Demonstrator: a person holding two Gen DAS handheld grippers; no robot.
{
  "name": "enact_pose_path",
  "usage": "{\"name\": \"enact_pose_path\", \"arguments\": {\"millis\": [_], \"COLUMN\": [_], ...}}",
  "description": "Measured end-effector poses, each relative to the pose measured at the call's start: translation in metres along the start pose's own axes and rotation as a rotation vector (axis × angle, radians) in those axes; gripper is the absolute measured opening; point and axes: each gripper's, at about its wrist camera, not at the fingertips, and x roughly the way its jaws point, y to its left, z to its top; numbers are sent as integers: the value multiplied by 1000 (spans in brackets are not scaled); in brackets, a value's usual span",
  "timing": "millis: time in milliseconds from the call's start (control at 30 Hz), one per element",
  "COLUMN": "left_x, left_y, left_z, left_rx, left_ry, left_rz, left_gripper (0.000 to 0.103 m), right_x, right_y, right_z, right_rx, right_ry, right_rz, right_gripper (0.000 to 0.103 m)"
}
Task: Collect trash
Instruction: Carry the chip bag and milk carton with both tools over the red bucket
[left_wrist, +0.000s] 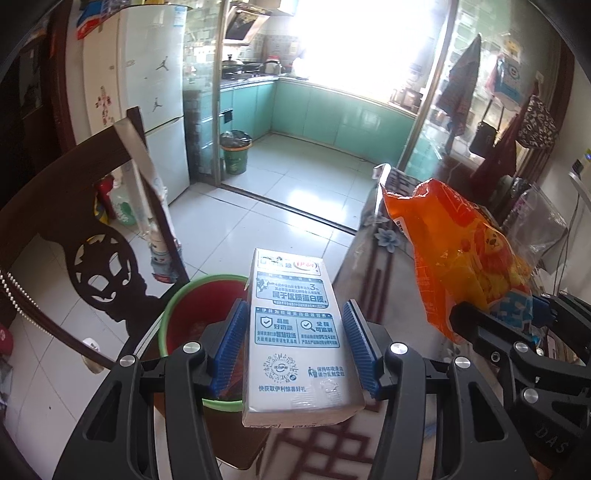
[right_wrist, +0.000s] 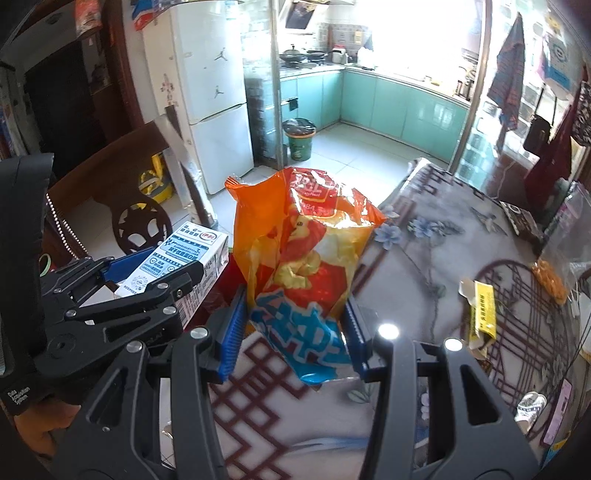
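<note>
Your left gripper (left_wrist: 293, 347) squeezes a white milk carton (left_wrist: 295, 339) between its blue pads, right above the red bucket with a green rim (left_wrist: 173, 306) on the floor by the table edge. Your right gripper (right_wrist: 293, 332) pinches the orange snack bag (right_wrist: 303, 251) over the flowery tablecloth (right_wrist: 424, 258). Farther off, a green trash bin (left_wrist: 235, 153) stands on the kitchen floor beside the white fridge (left_wrist: 155, 92).

Both the left gripper (left_wrist: 293, 345) and right gripper (right_wrist: 293, 334) angle downward, jaws clamped on loads.
</note>
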Motion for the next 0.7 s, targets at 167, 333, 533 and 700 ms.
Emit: {"name": "enact_pose_path", "arguments": {"millis": [167,333,533,700], "left_x": [3,9,18,29], "left_y": [19,36,52,65], "left_z": [-1,-2,-1,-1], "left_rx": [-34,-61,-80,-94], "left_ry": [9,21,36,56], "left_rz": [29,57,83,105], "left_gripper": [51,51,51,51], "right_x": [6,12,21,33], "right_y": [14,25,35,41], "right_z": [5,7,11,16], "right_rx": [-28,-46,-61,-72], "right_ry": [7,17,32,51], "right_rz": [18,28,38,49], "right_gripper": [46,46,46,46]}}
